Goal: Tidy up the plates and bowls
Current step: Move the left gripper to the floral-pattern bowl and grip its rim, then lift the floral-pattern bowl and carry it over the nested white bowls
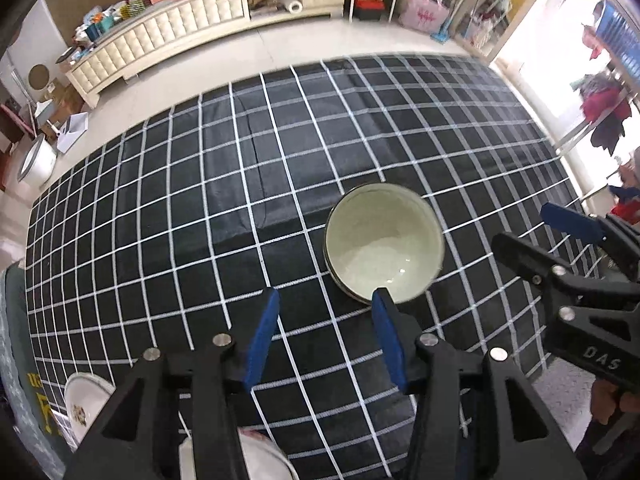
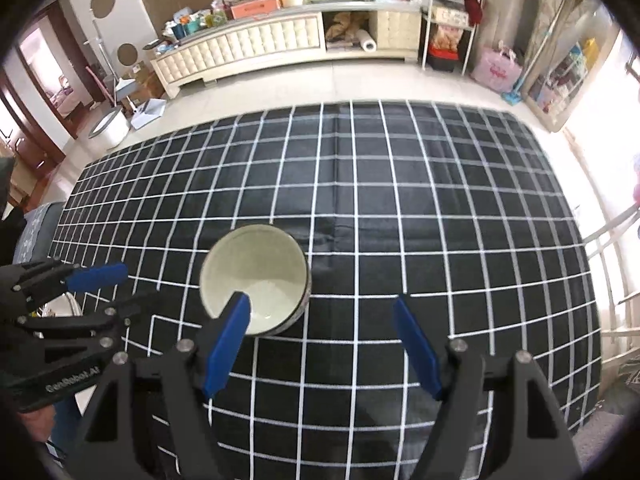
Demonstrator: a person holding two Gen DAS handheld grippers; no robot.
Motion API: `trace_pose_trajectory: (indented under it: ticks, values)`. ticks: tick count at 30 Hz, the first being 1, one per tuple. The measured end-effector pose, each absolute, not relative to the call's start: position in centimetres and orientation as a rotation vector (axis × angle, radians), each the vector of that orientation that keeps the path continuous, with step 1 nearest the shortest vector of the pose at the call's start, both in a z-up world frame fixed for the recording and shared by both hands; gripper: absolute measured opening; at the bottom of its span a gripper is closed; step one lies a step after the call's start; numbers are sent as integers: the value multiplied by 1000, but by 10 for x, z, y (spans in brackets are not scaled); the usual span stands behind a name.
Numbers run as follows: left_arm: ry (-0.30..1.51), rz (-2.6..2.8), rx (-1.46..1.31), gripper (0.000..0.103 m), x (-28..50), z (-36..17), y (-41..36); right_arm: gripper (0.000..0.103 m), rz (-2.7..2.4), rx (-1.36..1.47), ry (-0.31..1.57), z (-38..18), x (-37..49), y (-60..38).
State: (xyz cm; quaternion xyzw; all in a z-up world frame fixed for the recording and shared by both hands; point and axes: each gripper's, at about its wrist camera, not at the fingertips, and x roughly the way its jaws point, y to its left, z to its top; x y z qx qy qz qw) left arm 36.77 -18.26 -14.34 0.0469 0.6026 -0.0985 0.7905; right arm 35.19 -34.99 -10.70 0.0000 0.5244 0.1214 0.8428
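Checked surface carries one bowl ahead of our left tool; right tool beside; both spread apart, empty.

A home living room. A long cream tufted cabinet runs along the far wall, its top crowded with boxes, jars and a pink box; an open bay holds a paper roll. A white wire rack stands beside it with snack bags, and a pink bag sits on the pale tiled floor. Clothes hang by a bright window on the right. A wooden door frame opens to another room on the left. A table under a black checked cloth fills the foreground
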Motion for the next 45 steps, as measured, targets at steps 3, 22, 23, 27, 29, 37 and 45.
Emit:
trace_pose_trajectory:
  ticks: [3, 22, 23, 27, 29, 37, 45]
  values:
    - [1320, -202, 124, 46, 383, -163, -187, 77, 266, 25, 1150, -126, 362, -351]
    - [1413, -248, 106, 11, 412, -226, -201, 25, 314, 137, 1307, -179, 385, -346]
    - [1414, -247, 102, 11, 408, -230, -200, 24, 310, 135, 1314, -179, 385, -344]
    - [1405, -243, 104, 11, 405, -234, -204, 19, 309, 143, 1338, -187, 385, -339]
    - [1402, -240, 110, 11, 408, -232, -202, 18, 285, 134, 1324, -186, 382, -339]
    - [1388, -255, 118, 9, 400, -220, -204, 14, 245, 174, 1312, -182, 374, -352]
    - [1349, -257, 118, 8, 381, -178, -195, 12, 252, 226, 1274, -149, 357, -359]
